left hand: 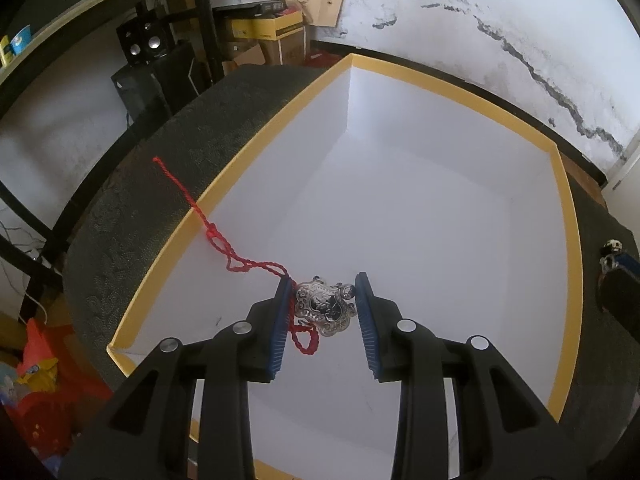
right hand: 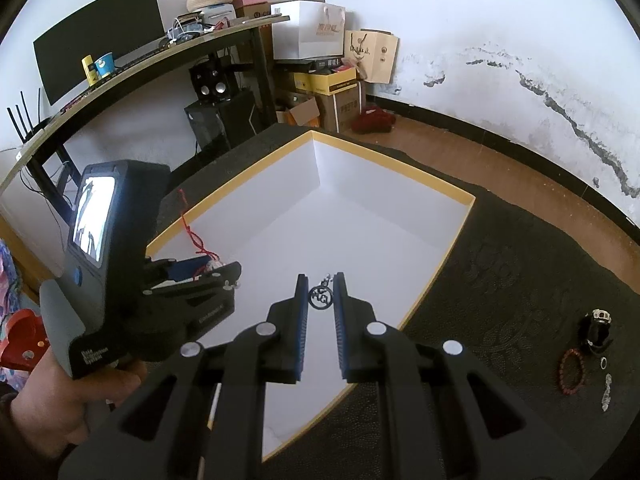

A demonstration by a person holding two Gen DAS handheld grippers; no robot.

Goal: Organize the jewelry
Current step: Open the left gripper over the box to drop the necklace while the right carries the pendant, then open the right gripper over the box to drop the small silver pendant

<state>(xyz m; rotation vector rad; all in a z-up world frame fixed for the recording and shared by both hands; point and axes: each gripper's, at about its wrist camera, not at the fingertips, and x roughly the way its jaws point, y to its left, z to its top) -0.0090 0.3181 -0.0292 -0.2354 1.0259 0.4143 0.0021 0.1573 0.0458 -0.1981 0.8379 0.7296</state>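
A white box with a yellow rim (left hand: pixel 280 120) (right hand: pixel 440 256) sits on a dark cloth. In the left wrist view my left gripper (left hand: pixel 323 284) is open over the box floor, its jaws on either side of a silver lock pendant (left hand: pixel 326 308) on a red cord (left hand: pixel 208 228); the cord trails over the left rim. In the right wrist view my right gripper (right hand: pixel 320 280) is open, with a small dark ring pendant (right hand: pixel 320 297) lying between its fingers inside the box. The left gripper (right hand: pixel 208 270) shows at left.
On the cloth right of the box lie a red bead bracelet (right hand: pixel 572 370), a dark skull piece (right hand: pixel 598 330), a small ring (right hand: pixel 603 363) and a silver chain (right hand: pixel 607 394). A desk, speakers and cardboard boxes stand behind.
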